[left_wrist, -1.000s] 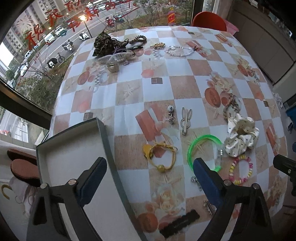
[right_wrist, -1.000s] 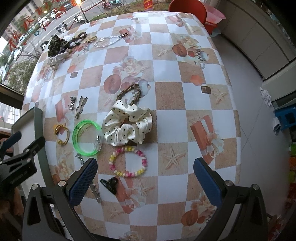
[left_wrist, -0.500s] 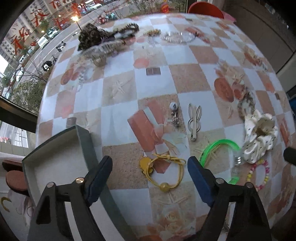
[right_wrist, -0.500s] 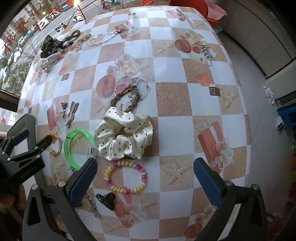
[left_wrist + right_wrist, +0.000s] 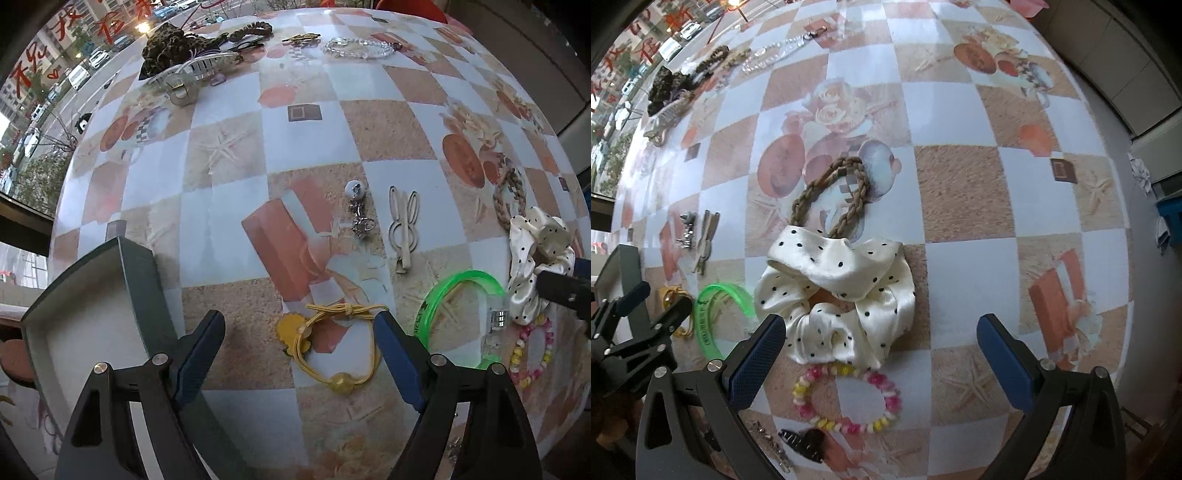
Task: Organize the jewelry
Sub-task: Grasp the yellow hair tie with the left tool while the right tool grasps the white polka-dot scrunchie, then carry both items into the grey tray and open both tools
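Note:
My left gripper is open, its jaws on either side of a yellow hair tie on the table, just above it. An open grey box lies to its left. My right gripper is open and empty, low over a white polka-dot scrunchie. A pink and yellow bead bracelet lies just below the scrunchie. A green bangle lies between the hair tie and the scrunchie.
A rabbit-shaped clip, a small silver charm and a braided brown band lie mid-table. More hair accessories and a clear bead bracelet sit at the far edge. A black clip lies near the front edge.
Both grippers have moved forward and down toward the table. The left one now straddles the yellow hair tie; the right one has closed in on the scrunchie.

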The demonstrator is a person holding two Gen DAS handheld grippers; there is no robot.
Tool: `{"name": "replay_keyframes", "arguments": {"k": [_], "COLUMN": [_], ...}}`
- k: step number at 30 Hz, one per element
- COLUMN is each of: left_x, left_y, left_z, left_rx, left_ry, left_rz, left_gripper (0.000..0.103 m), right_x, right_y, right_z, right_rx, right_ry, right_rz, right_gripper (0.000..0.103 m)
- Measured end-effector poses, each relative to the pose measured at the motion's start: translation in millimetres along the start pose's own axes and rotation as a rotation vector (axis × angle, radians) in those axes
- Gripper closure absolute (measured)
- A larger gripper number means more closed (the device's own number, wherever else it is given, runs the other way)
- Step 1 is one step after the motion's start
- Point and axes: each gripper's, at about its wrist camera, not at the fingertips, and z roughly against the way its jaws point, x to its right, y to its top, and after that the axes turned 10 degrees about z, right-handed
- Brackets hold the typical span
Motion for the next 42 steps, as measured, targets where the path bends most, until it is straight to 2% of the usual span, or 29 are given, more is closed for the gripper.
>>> {"name": "replay_keyframes", "arguments": {"k": [1,3,4,5,8,11,12,13,14,15,16,20,26,33,42], "left_x": [-0.2,-4.5,-4.3,-3.0,6.6,16.4,18.7,21.0,23.2,25.5,26.4,20.1,9.1,-7.3,-34.1], "left_y": [-0.2,-0.6,-1.4,-2.2,-7.9,-11.9,-12.3,-12.7,-13.4,-14.8,-15.4,-16.5,-13.8,-22.7,-31.4], "left_z": [-0.4,-1.4,-1.3,-1.1,2.2,6.3,7.0,7.1,7.3,8.3,9.1,15.0,33.1,70.5,115.3], "left_rx": [-0.003,-0.008,-0.011,-0.012,-0.011,-0.015,-0.016,-0.020,-0.020,-0.020,-0.022,-0.019,0.007,0.051,0.135], "left_ry": [-0.008,-0.038,-0.049,-0.054,-0.068,-0.093,-0.097,-0.100,-0.101,-0.104,-0.113,-0.140,-0.173,-0.215,-0.243], "left_rz": [0.005,0.014,0.017,0.015,0.005,-0.010,-0.015,-0.019,-0.021,-0.022,-0.015,0.020,0.063,0.093,0.151], "left_gripper": [0.017,0.028,0.030,0.034,0.047,0.069,0.077,0.077,0.077,0.077,0.077,0.077,0.077,0.077,0.077], "right_x": [-0.5,-2.1,-3.2,-4.6,-12.3,-15.8,-17.5,-17.8,-16.7,-19.0,-19.0,-26.5,-11.4,-5.8,-34.2], "right_y": [-0.2,-0.1,-0.2,-0.1,0.2,1.0,0.9,1.6,1.8,4.2,4.6,1.9,-15.5,-26.4,-26.7], "right_z": [-3.2,-7.9,-9.2,-8.6,-7.7,-5.5,-4.5,-3.9,-3.8,-3.5,-3.4,0.5,25.6,55.0,85.6], "right_rx": [-0.007,-0.014,-0.015,-0.009,0.011,0.026,0.033,0.035,0.036,0.040,0.043,0.056,0.078,0.109,0.148], "right_ry": [0.002,0.010,0.010,0.000,-0.016,-0.022,-0.015,-0.007,0.040,0.004,0.007,0.030,0.083,0.109,0.138], "right_rz": [0.002,0.006,0.009,0.016,0.045,0.063,0.067,0.067,0.075,0.062,0.059,0.048,0.022,0.014,0.066], "right_gripper": [0.007,0.012,0.016,0.017,0.026,0.047,0.058,0.068,0.073,0.079,0.083,0.086,0.087,0.087,0.087]}}
